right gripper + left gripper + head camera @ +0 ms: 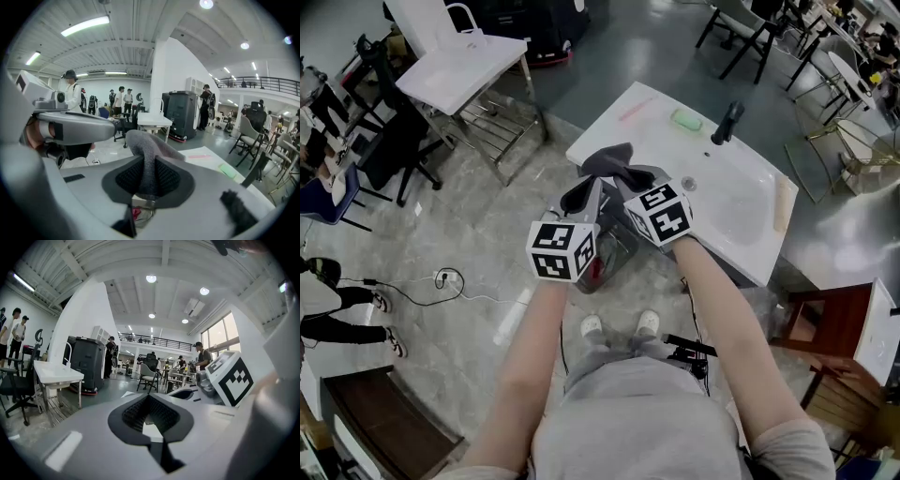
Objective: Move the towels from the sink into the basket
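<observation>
my right claw [150,183] is clamping on a grey towel [615,161], whose loose end is standing up past the jaws. my left claw [150,422] is hanging just beside it, jaws slightly apart and empty. the basket [619,247] is sitting under both claws, with the sink [741,202] off right, so i am judging the drop to be straight down.

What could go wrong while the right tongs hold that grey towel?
The right tongs pinch only one fold of the towel, so it may slip out. The basket sits mostly hidden under both tongs, so a drop could miss it. The empty left tongs hang close by and could snag the towel.
</observation>
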Tool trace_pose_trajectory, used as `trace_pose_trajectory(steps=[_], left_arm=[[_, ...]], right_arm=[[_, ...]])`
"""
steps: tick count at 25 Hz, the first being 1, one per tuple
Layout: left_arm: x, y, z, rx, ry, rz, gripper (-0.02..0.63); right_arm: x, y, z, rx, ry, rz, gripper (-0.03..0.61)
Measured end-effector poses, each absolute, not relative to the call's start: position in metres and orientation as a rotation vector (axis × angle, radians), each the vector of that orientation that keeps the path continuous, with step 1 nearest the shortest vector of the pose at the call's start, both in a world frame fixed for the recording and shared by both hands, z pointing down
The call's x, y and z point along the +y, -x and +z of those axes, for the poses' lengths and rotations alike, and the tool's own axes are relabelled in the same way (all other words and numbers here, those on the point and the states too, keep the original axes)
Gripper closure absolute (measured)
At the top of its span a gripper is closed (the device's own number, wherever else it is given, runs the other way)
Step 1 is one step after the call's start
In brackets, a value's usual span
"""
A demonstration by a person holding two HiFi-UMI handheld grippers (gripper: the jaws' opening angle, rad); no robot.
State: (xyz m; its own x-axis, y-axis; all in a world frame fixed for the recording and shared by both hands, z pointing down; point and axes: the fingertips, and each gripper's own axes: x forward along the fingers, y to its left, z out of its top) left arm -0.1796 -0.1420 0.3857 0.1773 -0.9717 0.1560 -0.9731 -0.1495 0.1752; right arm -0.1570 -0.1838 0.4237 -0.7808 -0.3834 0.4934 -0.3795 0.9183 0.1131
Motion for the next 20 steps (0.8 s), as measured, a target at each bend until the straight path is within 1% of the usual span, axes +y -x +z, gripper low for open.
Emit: trace_pose_trajectory(steps=[11,20], left_arm=[[-0.118,0.165,0.371,-1.893,-2.241,-0.013,0.607],[-0.101,0.161,0.373,-1.900,-2.225,-0.022,0.607]], right_arm=[[-0.154,0.139,0.402,-2.609,-0.574,0.008,0.508],[-0.132,0.123,0.405,-2.624,-0.584,0.054,0.508]])
